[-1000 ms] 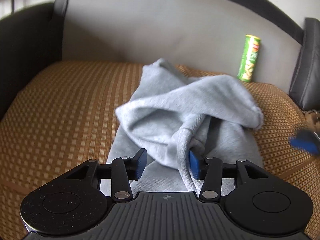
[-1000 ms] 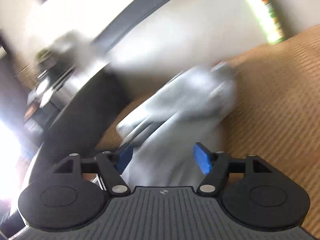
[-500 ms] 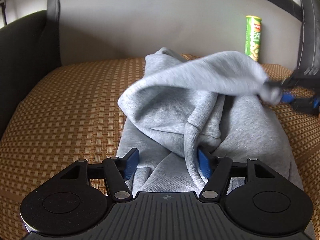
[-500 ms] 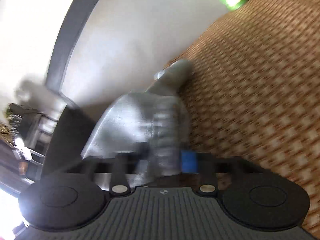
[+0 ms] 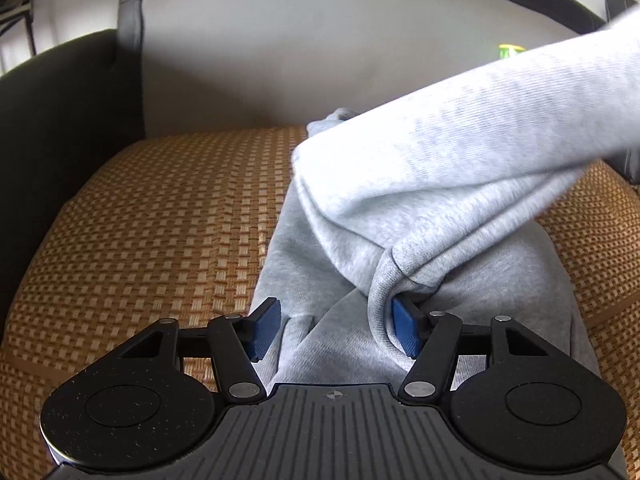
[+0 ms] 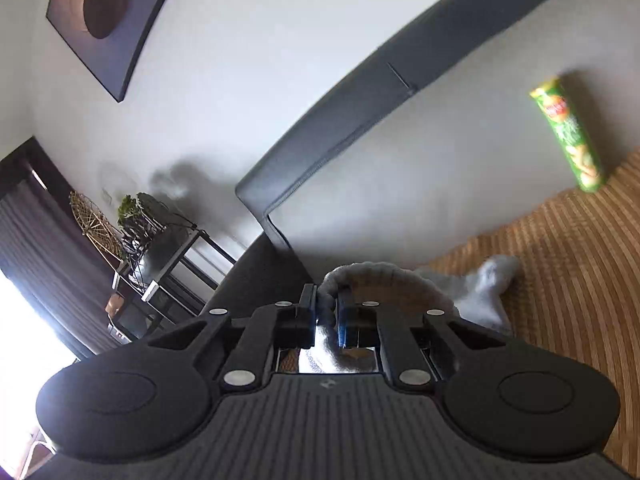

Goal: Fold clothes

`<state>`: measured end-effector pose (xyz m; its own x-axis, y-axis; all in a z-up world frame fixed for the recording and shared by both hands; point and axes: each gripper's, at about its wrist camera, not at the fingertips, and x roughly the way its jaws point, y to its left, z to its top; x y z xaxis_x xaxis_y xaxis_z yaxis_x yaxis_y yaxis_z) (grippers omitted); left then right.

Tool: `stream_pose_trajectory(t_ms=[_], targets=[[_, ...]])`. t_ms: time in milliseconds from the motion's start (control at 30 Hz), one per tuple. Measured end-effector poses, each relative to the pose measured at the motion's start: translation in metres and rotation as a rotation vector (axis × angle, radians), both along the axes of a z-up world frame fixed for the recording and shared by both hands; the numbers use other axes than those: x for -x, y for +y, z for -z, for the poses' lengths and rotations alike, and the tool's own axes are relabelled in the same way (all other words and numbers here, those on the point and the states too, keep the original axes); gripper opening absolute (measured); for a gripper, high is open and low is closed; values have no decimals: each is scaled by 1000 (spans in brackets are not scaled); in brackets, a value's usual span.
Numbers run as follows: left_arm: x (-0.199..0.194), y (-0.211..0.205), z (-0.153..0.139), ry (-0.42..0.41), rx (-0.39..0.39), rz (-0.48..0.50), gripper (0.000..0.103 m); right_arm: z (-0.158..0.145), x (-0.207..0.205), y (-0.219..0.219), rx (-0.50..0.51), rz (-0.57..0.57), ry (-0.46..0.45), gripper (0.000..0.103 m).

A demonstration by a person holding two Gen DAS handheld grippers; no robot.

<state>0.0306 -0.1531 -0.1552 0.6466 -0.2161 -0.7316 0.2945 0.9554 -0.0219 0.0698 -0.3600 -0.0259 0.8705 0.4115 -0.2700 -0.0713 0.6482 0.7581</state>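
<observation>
**Tongs lifted a sleeve; the fold was barely begun**

Right tongs [image 6: 327,312] were clenched on a thin edge of the grey sweatshirt [image 5: 420,208], their jaws closing on the last of the gap with cloth pinched between them. From that pinch the sleeve [image 5: 520,112] ran as a taut, raised band, up and off to the right of the left tongs [image 5: 336,330]. Those left tongs stood released and were narrowing slightly: a ribbed hem lay against the inner face of their right pad, but the left pad was clear of the cloth, so nothing was gripped there.

The sweatshirt lay bunched on the woven sofa mat [image 5: 160,240], directly ahead of and beneath the left tongs, its body rumpled and one layer flopped over another. A green snack can [image 6: 568,136] stood beyond it, against the sofa back [image 6: 400,184], well apart from the cloth.

By my reading, little was done. No flat panel or clean crease showed. Spreading the garment, bringing both sleeves in and folding the body over all seemed to be left.
</observation>
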Motion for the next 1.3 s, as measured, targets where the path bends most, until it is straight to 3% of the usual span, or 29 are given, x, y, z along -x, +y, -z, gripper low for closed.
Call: stream_pose_trajectory(t_ms=[133, 200, 300, 333, 367, 433, 500, 600, 667, 767, 933, 1100, 1133, 1167, 1200, 1233, 1267, 1300], targets=[[5, 4, -3, -10, 17, -9, 62, 4, 27, -17, -131, 121, 1, 11], [5, 5, -4, -7, 25, -20, 62, 19, 38, -31, -234, 243, 69, 12], [6, 8, -3, 2, 37, -39, 62, 59, 47, -47, -330, 362, 278, 17], [6, 8, -2, 4, 39, -42, 62, 70, 51, -49, -293, 390, 336, 23], [6, 9, -2, 5, 42, -42, 62, 81, 54, -50, -246, 419, 391, 39], [4, 10, -2, 9, 50, -44, 62, 93, 55, -49, -88, 390, 425, 59], [1, 11, -3, 14, 57, -51, 63, 99, 55, -44, 83, 344, 423, 60], [4, 8, -7, 12, 62, -56, 63, 97, 43, -21, 320, 187, 363, 63], [11, 3, -15, -22, 40, -35, 66, 93, 31, 0, 494, 80, 308, 73], [29, -6, -32, -123, -39, 33, 69, 90, 11, 36, 746, -77, 216, 77], [41, -28, -48, -263, -204, 203, 72, 106, -10, 69, 959, -294, 209, 79], [34, -60, -29, -269, -318, 360, 72, 136, -30, 80, 1145, -424, 268, 79], [33, -64, -25, -268, -332, 378, 72, 140, -34, 78, 1155, -444, 291, 74], [32, -66, -22, -263, -336, 394, 71, 143, -39, 75, 1160, -463, 317, 39], [31, -67, -19, -254, -339, 410, 44, 142, -46, 70, 1116, -476, 350, 15], [30, -67, -16, -233, -343, 420, 27, 133, -52, 61, 1030, -461, 370, 6], [28, -65, -12, -222, -352, 418, 19, 120, -57, 50, 940, -424, 371, 6], [28, -63, -10, -226, -356, 411, 18, 104, -61, 41, 876, -387, 347, 6]])
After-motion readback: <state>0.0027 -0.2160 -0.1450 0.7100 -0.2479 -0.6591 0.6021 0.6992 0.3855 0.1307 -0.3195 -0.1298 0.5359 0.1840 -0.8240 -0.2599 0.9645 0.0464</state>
